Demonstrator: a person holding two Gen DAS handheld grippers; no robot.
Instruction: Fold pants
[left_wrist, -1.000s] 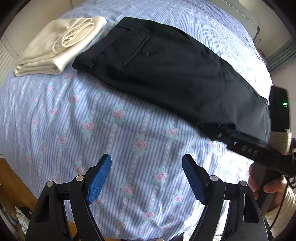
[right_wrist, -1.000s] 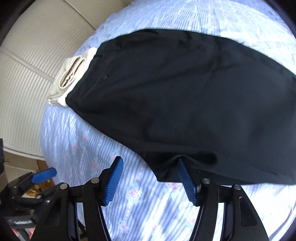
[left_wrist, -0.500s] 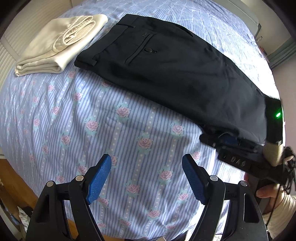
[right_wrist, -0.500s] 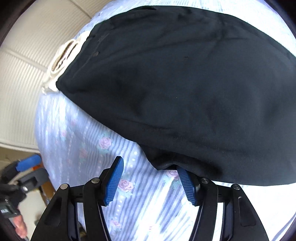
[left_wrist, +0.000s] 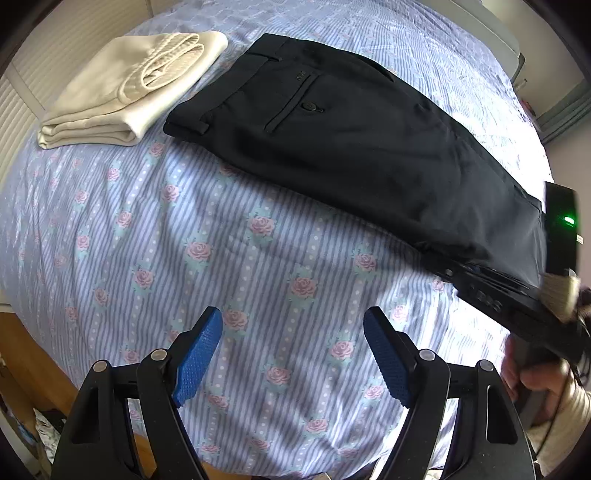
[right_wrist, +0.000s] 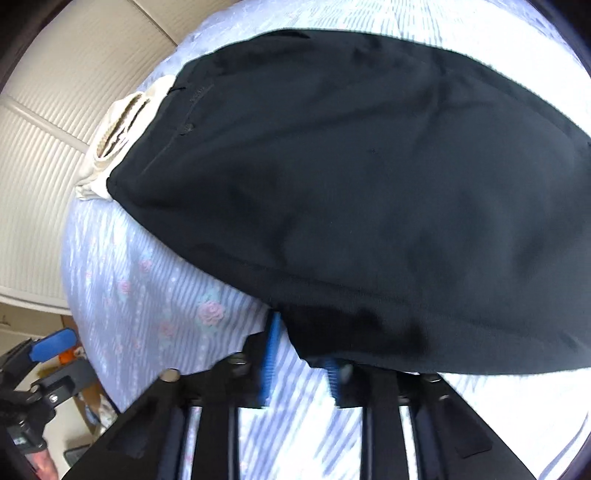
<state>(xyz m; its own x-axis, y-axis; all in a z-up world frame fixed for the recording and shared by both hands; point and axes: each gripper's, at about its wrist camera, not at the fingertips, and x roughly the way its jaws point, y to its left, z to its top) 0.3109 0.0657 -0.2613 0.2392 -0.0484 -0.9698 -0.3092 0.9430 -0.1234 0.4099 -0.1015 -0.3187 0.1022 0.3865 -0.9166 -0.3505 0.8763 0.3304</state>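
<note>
Ahead-left of the spread-apart left gripper (left_wrist: 291, 354), folded cream garment (left_wrist: 125, 92), black pants (left_wrist: 351, 140) flat on striped floral bedsheet (left_wrist: 229, 251) ahead of jaws, right gripper (right_wrist: 301, 363) narrowed around pants hem, blurred, clamp unconfirmed.

Left view high over bed (left_wrist: 258, 236); right view low, close; shared black pants (left_wrist: 351, 140).

Black pants (left_wrist: 351, 147), cream folded garment (left_wrist: 122, 92), blue-striped pink-rose bedsheet (left_wrist: 221, 258), blue-padded tool (left_wrist: 291, 354)

Folded cream garment (left_wrist: 125, 88) on floral striped bedsheet (left_wrist: 229, 236).
</note>
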